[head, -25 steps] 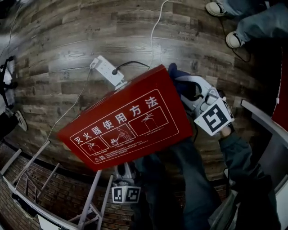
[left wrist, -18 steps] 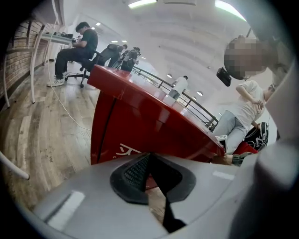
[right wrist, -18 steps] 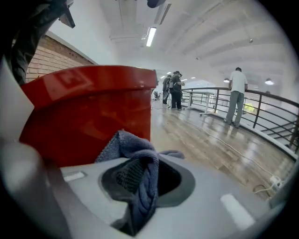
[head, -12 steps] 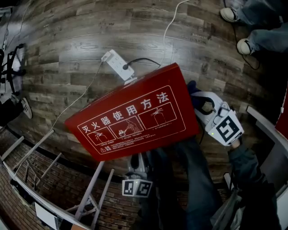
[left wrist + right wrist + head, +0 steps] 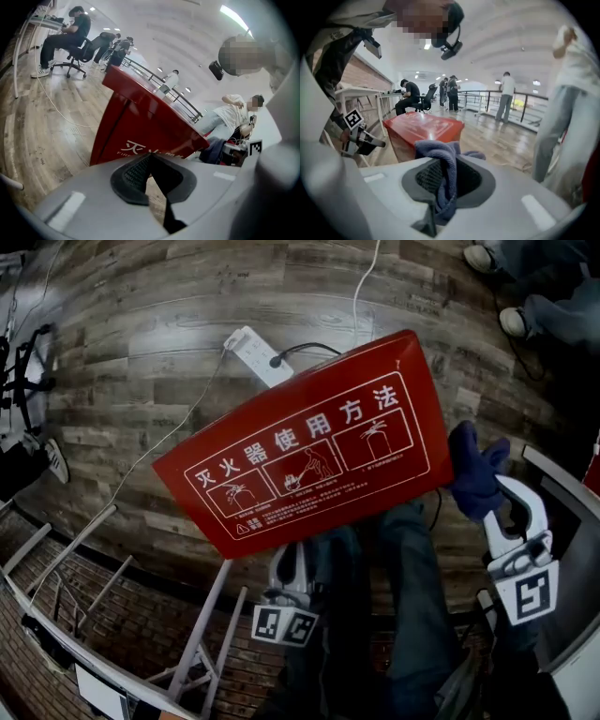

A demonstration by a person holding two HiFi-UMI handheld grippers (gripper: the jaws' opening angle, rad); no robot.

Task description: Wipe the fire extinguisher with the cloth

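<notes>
The fire extinguisher box (image 5: 309,456) is a red cabinet with white use instructions on its lid; it stands on the wooden floor. It also shows in the left gripper view (image 5: 140,122) and the right gripper view (image 5: 424,126). A dark blue cloth (image 5: 476,470) hangs in my right gripper (image 5: 483,502), just off the box's right end. My right gripper (image 5: 447,161) is shut on the cloth (image 5: 445,154), which drapes over the pads. By the box's near edge, my left gripper (image 5: 292,557) has its jaws together with nothing between them (image 5: 150,157).
A white power strip (image 5: 258,357) with cables lies on the floor behind the box. A metal frame (image 5: 112,615) stands at the lower left. Other people's shoes (image 5: 511,320) are at the upper right. The person's trouser legs (image 5: 412,615) fill the bottom centre.
My right gripper has drawn back with the cloth, from against the box's right side to a spot lower and further right. The left gripper has stayed by the box's near edge.
</notes>
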